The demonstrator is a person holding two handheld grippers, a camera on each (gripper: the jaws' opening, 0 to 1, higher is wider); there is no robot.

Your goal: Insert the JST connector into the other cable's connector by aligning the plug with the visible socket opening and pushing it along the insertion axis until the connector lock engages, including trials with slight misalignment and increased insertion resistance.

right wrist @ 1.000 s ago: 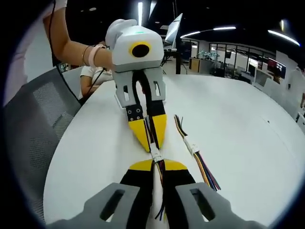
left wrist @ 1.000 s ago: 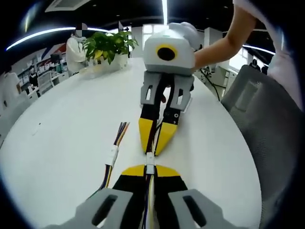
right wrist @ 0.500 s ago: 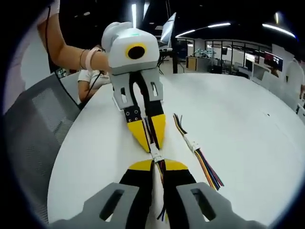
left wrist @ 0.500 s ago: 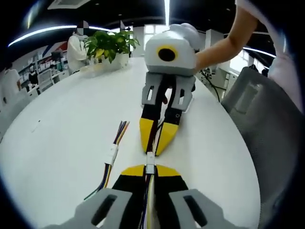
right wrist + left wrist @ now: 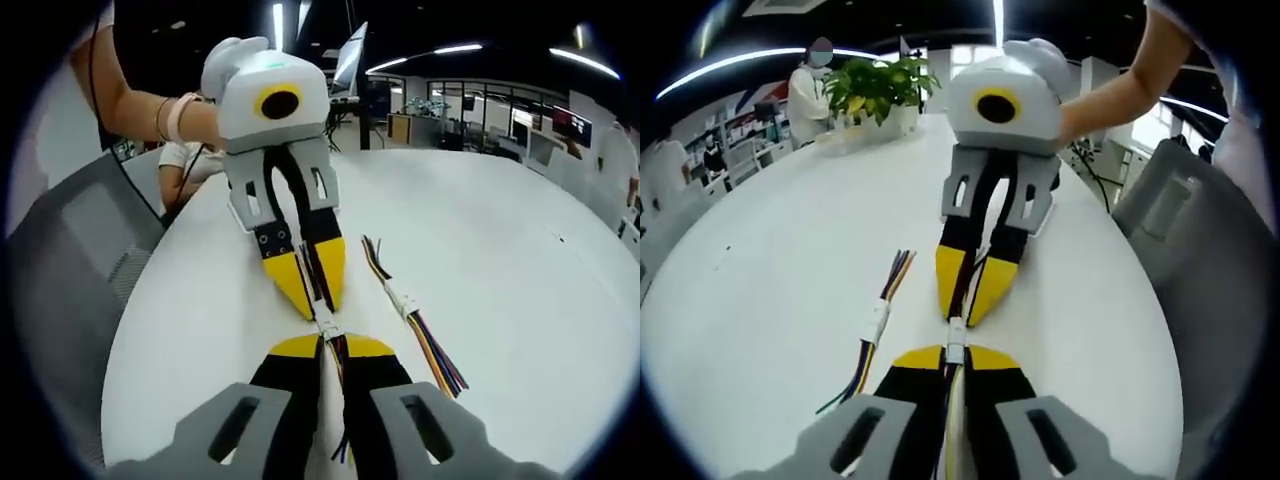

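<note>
Two white JST connectors meet end to end between the two grippers, the joined pair (image 5: pixel 955 338) showing just above my left gripper (image 5: pixel 954 356), which is shut on its cable. Facing it, my right gripper (image 5: pixel 970 305) is shut on the other cable, its yellow tips pointing down at the joint. In the right gripper view, the joined connectors (image 5: pixel 326 325) sit between my right gripper (image 5: pixel 331 347) below and my left gripper (image 5: pixel 313 300) above. I cannot tell whether the lock has caught.
A spare joined cable pair (image 5: pixel 877 325) with coloured wires lies on the white table (image 5: pixel 770 270), also seen as the spare cable (image 5: pixel 405 303). A potted plant (image 5: pixel 875 90) stands at the far end. A grey mesh chair (image 5: pixel 60 270) is beside the table. A person's arm (image 5: pixel 1120 85) holds the right gripper.
Both views have shifted slightly, so the opposite gripper body sits a bit higher and more tilted. The connectors stay together between the tips.
</note>
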